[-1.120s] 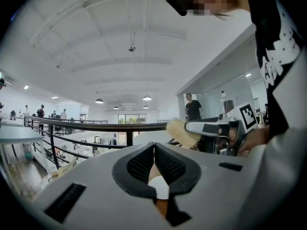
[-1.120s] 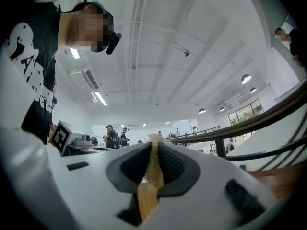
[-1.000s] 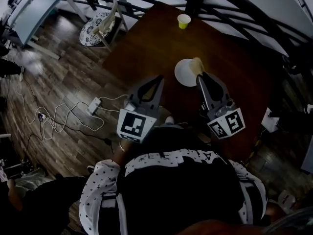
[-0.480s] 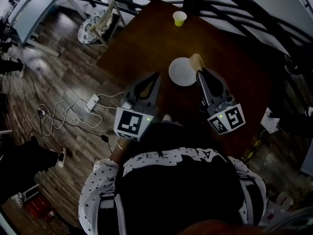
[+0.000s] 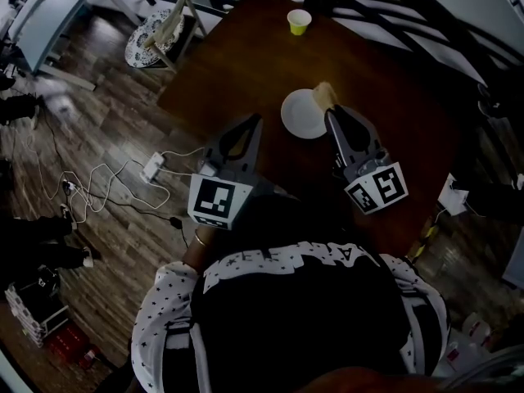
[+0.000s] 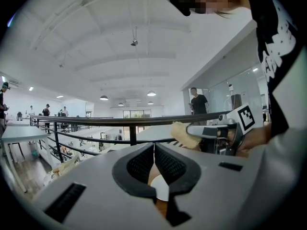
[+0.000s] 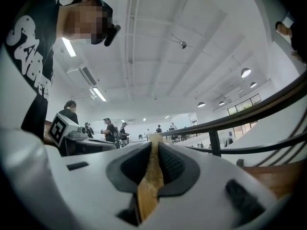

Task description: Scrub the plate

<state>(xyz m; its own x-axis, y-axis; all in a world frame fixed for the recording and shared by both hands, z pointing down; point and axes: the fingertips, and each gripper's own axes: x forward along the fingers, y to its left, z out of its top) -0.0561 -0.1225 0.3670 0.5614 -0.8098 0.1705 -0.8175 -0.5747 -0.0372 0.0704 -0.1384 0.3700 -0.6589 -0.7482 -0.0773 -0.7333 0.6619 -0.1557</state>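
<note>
Head view: right gripper (image 5: 331, 113) pinched tan sponge (image 5: 324, 94) at round white plate (image 5: 300, 115) edge; left gripper (image 5: 253, 122) jaws pressed together, empty.

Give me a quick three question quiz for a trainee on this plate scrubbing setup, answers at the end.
1. True or false: the left gripper is clamped on the plate.
2. What sits between the jaws of the right gripper? A: sponge. B: fork. C: folded towel.
3. Fill in: the cup near the far edge of the table is ___ on the outside.

Key: 1 false, its jaws are together with nothing between them, and the plate lies on the table. 2 A. 3 yellow.
</note>
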